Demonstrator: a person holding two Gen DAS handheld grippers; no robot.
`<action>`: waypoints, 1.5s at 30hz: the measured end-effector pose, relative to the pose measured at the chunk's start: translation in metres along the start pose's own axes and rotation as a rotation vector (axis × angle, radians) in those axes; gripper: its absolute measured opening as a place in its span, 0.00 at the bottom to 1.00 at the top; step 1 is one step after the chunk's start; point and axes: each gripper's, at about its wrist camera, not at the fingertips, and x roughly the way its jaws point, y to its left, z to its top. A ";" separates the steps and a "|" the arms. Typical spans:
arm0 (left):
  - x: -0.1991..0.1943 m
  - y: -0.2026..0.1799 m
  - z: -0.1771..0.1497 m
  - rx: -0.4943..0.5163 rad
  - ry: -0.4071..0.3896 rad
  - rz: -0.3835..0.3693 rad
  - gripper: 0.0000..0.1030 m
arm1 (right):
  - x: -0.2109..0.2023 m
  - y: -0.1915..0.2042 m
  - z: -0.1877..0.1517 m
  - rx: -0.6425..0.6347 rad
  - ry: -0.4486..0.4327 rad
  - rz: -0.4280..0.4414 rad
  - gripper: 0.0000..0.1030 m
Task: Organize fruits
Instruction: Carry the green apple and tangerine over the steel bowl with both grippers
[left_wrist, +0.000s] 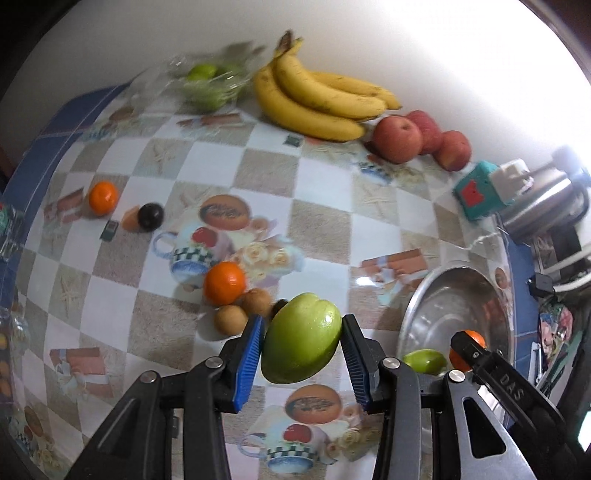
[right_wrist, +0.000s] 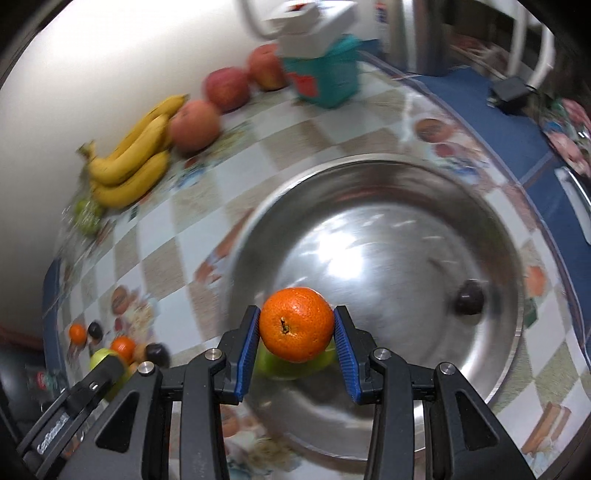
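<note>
My left gripper (left_wrist: 303, 322) is shut on a green oval fruit (left_wrist: 301, 343), its blue pads pressing both sides, and holds it above the checked tablecloth. My right gripper (right_wrist: 297, 313) is shut on a tangerine (right_wrist: 295, 325) over the near part of a steel bowl (right_wrist: 388, 236). In the bowl, another green fruit (right_wrist: 291, 369) lies right under the tangerine and a dark plum (right_wrist: 469, 297) sits at the right. In the left wrist view the bowl (left_wrist: 454, 295) is at the lower right, with the right gripper's fingertip (left_wrist: 466, 345) over it.
Bananas (left_wrist: 317, 99), red apples (left_wrist: 397, 138) and a clear bag of green fruit (left_wrist: 207, 85) line the back wall. Two tangerines (left_wrist: 224, 283) (left_wrist: 103, 197), a dark plum (left_wrist: 150, 217) and brown round fruits (left_wrist: 231, 319) lie loose. A teal box (left_wrist: 480, 195) and a kettle (left_wrist: 543, 206) stand at the right.
</note>
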 end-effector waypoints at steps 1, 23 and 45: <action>0.000 -0.005 0.000 0.012 -0.001 -0.009 0.44 | -0.002 -0.006 0.002 0.020 -0.010 -0.011 0.40; 0.016 -0.099 -0.010 0.249 -0.151 -0.192 0.44 | -0.023 -0.062 0.018 0.198 -0.172 -0.058 0.40; 0.061 -0.118 -0.027 0.266 -0.084 -0.196 0.44 | 0.004 -0.058 0.018 0.159 -0.153 -0.064 0.41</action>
